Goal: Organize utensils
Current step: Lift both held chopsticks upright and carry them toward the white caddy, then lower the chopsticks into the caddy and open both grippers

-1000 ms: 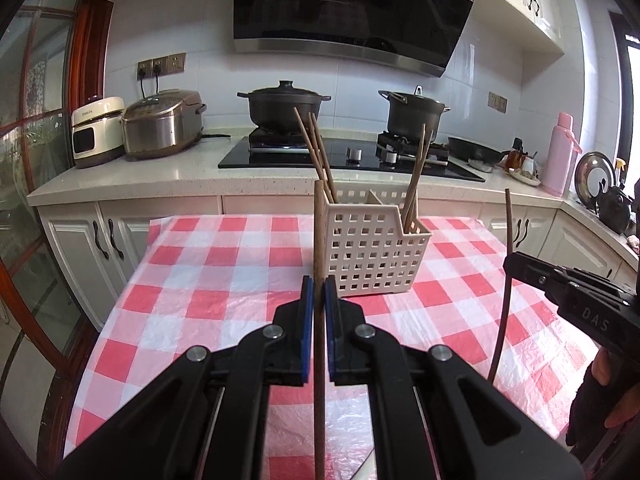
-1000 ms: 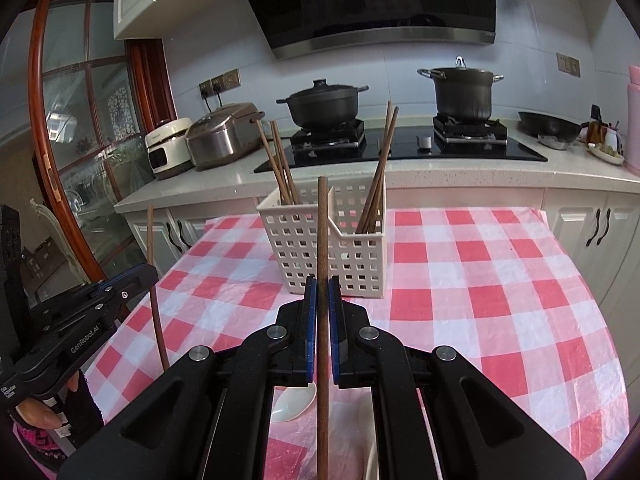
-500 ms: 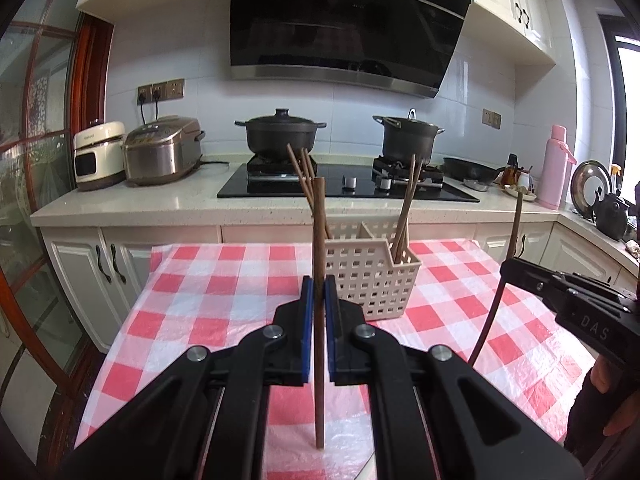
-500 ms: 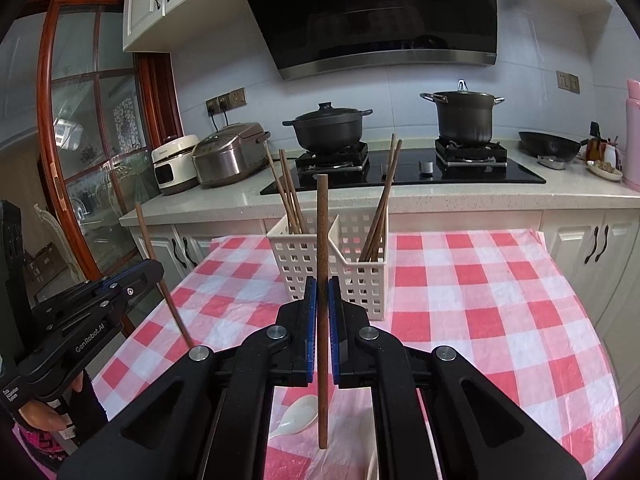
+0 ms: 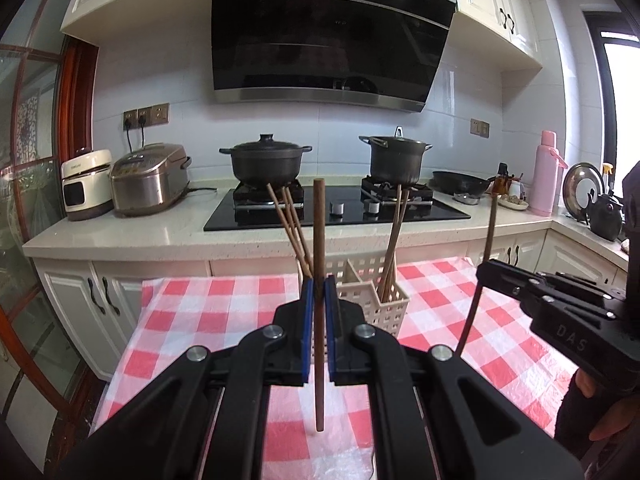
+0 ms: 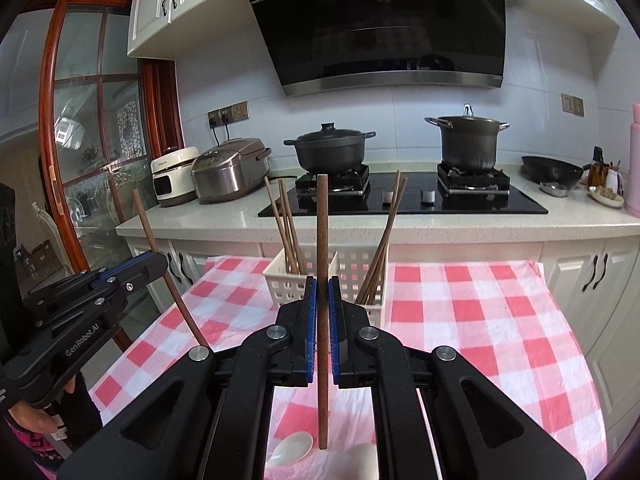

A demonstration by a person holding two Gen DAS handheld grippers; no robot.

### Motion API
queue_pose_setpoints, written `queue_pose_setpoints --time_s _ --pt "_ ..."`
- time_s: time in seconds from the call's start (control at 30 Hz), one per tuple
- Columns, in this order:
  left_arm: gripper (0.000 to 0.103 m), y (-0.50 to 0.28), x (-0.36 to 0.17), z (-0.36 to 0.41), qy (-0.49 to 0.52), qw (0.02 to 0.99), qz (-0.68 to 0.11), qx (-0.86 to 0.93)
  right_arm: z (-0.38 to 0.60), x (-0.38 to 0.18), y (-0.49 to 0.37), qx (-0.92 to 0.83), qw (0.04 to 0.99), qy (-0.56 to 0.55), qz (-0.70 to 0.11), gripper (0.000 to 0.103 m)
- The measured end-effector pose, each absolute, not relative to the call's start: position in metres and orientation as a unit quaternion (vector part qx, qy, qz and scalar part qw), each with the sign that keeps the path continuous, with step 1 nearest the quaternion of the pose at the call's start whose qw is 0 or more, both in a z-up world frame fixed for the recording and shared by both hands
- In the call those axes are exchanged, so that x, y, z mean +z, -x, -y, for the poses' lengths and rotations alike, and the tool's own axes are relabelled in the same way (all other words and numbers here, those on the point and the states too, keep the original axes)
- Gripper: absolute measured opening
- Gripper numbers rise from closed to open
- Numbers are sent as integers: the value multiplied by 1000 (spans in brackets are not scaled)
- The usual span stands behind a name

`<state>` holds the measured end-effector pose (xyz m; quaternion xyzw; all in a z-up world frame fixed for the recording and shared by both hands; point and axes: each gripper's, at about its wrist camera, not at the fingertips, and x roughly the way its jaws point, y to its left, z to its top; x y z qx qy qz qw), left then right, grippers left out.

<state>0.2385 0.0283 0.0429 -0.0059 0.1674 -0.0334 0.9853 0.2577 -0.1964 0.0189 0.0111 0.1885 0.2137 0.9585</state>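
Chopstick (image 5: 319,240) upright at frame centre, clamped by left gripper (image 5: 319,304) | second chopstick (image 6: 322,240) upright at centre, pinched in right gripper (image 6: 322,304) | white slotted basket (image 6: 360,268) behind, mid-frame, holding more chopsticks (image 6: 286,224) | red-checked tablecloth (image 6: 460,312) beneath.
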Motion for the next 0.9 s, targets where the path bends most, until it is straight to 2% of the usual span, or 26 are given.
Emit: queue_pose_setpoints --time_s 0.9 --pt "6 -312 141 -15 22 989 -123 -79 200 78 -335 192 970 -8 -148 6"
